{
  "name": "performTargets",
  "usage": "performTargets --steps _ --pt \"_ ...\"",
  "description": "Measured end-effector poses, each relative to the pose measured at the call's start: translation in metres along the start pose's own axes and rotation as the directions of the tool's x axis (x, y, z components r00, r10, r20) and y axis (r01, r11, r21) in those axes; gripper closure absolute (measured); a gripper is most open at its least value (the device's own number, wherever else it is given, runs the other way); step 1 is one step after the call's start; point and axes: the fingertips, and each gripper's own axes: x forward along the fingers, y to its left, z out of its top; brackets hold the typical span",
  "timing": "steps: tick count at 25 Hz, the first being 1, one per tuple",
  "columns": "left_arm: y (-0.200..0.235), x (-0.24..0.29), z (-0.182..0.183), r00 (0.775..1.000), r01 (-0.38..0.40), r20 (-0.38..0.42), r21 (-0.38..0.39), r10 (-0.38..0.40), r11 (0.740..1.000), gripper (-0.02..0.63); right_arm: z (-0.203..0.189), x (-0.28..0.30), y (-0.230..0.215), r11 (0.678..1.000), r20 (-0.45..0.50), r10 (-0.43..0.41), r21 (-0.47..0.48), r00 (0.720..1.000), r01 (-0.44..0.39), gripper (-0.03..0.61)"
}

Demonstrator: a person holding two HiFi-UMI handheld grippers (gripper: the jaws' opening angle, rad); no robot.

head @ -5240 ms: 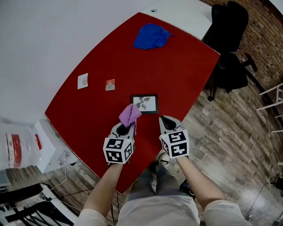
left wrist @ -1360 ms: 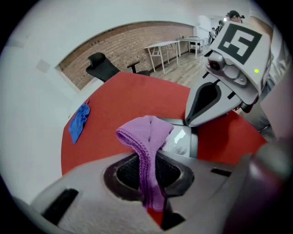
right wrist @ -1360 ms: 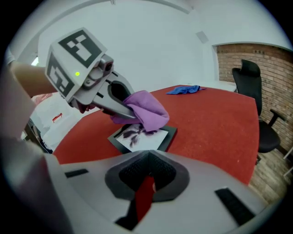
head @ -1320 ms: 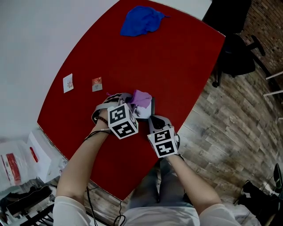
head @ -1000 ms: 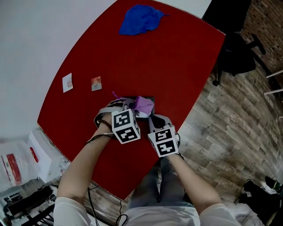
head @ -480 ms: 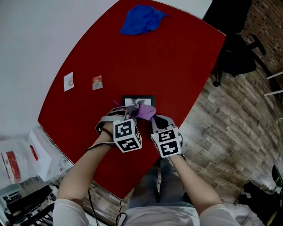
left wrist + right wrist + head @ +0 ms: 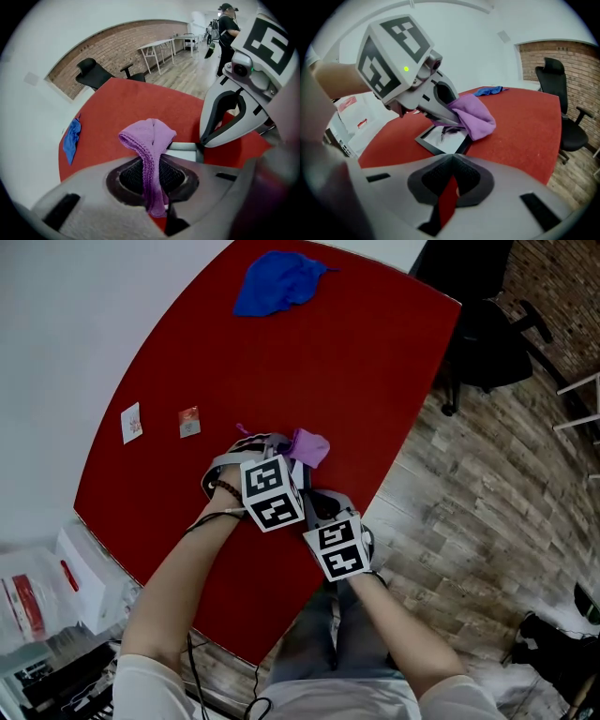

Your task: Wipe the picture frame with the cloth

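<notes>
My left gripper (image 7: 287, 454) is shut on a purple cloth (image 7: 310, 446), which droops over its jaws (image 7: 149, 140). In the right gripper view the cloth (image 7: 476, 116) hangs over the far right corner of the black picture frame (image 7: 443, 138), which lies flat on the red table (image 7: 356, 362). The head view hides the frame under both grippers. My right gripper (image 7: 314, 495) is shut with nothing in it. In the left gripper view its tip sits at the edge of the frame (image 7: 183, 149).
A blue cloth (image 7: 277, 282) lies at the table's far end. Two small cards (image 7: 131, 423) (image 7: 189, 421) sit near the left edge. A black office chair (image 7: 487, 324) stands beyond the right edge. A person (image 7: 227, 23) stands far back in the room.
About five seconds ago the grippers were side by side near the frame. The left one has since swung across the frame with the cloth, sliding it back and forth. The right stays at the frame's edge.
</notes>
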Motion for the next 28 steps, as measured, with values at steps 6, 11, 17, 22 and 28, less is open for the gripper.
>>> performTargets --steps 6,11,17,22,28 --pt "-0.061 -0.013 -0.001 0.997 0.067 0.036 -0.006 -0.067 0.998 0.557 -0.014 -0.016 0.000 1.000 0.023 0.011 0.029 1.000 -0.011 0.575" --pt "-0.087 -0.022 -0.008 0.997 0.063 0.054 -0.016 -0.062 0.998 0.557 -0.020 -0.028 0.006 0.998 0.036 0.023 0.060 0.999 -0.025 0.575" --pt "-0.048 -0.017 0.001 0.998 0.024 0.062 -0.050 -0.021 0.998 0.557 -0.026 -0.033 0.011 0.998 0.032 0.018 0.063 0.999 -0.020 0.575" --pt "0.002 -0.004 0.015 0.998 0.010 0.062 -0.051 -0.007 0.999 0.557 -0.027 -0.043 0.003 0.996 0.033 -0.003 0.088 0.999 0.000 0.575" --pt "-0.009 0.006 0.016 0.997 0.051 0.050 -0.030 -0.050 0.998 0.557 -0.030 -0.049 -0.006 0.994 0.046 -0.020 0.109 0.999 0.015 0.575"
